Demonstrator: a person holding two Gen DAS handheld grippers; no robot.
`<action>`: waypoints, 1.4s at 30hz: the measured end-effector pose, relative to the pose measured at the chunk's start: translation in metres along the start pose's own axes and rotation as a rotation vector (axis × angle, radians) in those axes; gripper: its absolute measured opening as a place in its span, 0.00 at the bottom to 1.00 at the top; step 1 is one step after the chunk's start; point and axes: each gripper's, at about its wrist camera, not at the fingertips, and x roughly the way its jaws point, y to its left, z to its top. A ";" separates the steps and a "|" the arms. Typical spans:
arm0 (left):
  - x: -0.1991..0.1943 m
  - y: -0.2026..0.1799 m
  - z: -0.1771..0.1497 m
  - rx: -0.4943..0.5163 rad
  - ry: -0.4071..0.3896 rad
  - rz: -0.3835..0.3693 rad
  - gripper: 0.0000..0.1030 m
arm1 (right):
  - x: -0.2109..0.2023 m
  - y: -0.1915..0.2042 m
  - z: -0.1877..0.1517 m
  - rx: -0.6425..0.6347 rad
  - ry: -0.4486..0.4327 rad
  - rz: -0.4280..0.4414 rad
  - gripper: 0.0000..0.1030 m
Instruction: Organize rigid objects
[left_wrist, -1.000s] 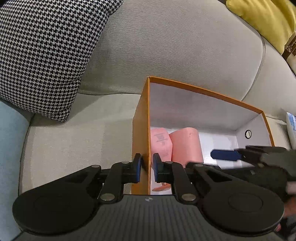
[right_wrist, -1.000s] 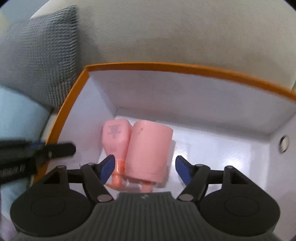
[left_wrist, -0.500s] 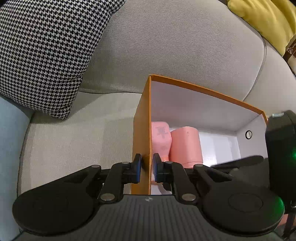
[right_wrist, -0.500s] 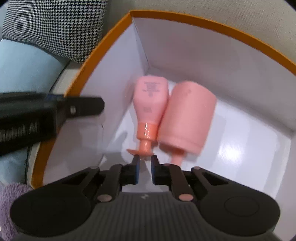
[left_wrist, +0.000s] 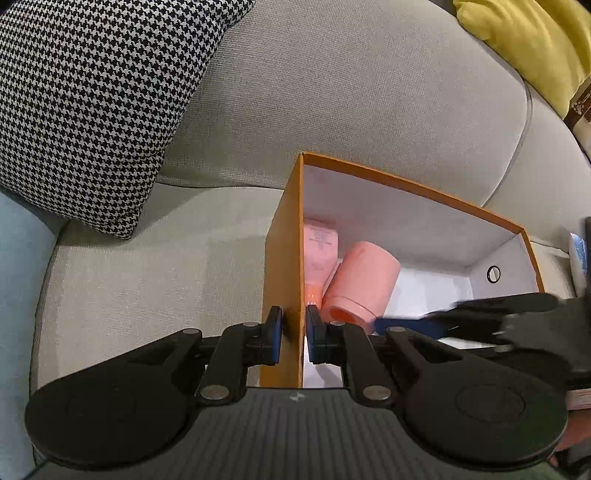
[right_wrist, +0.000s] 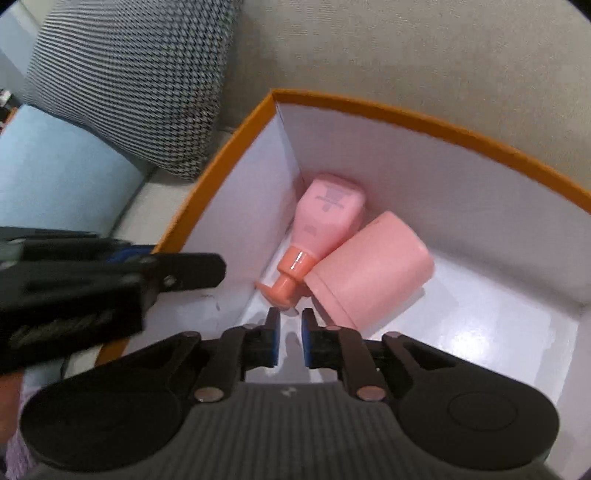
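An orange box (left_wrist: 282, 258) with a white inside stands on the sofa seat. My left gripper (left_wrist: 293, 325) is shut on its left wall, one pad on each side. Inside, a pink pump bottle (right_wrist: 328, 218) and a pink cup (right_wrist: 373, 266) lie side by side against that wall. My right gripper (right_wrist: 290, 332) hovers over the box just short of the bottle's pump. Its jaws are opening, a narrow gap apart, with nothing between them. In the left wrist view its fingers (left_wrist: 509, 302) reach in from the right.
A black-and-white houndstooth cushion (left_wrist: 92, 110) leans on the grey sofa back (left_wrist: 351, 85) left of the box. A yellow cushion (left_wrist: 535, 40) sits at the far right, a light blue cushion (right_wrist: 55, 177) at the left. The box floor right of the cup is bare white.
My right gripper's jaws went from wide beside the cup to nearly together, and the gripper drew back and rolled a little. The left gripper kept its hold on the box wall.
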 end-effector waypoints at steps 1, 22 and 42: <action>0.000 0.000 0.000 0.000 0.000 0.001 0.14 | -0.008 -0.002 -0.002 -0.004 -0.019 -0.005 0.34; 0.000 -0.004 0.002 0.012 0.008 0.009 0.14 | 0.013 -0.035 0.008 -0.101 -0.038 -0.275 0.14; -0.010 -0.001 -0.001 -0.009 -0.018 0.007 0.14 | -0.009 -0.036 0.011 -0.016 -0.076 -0.243 0.17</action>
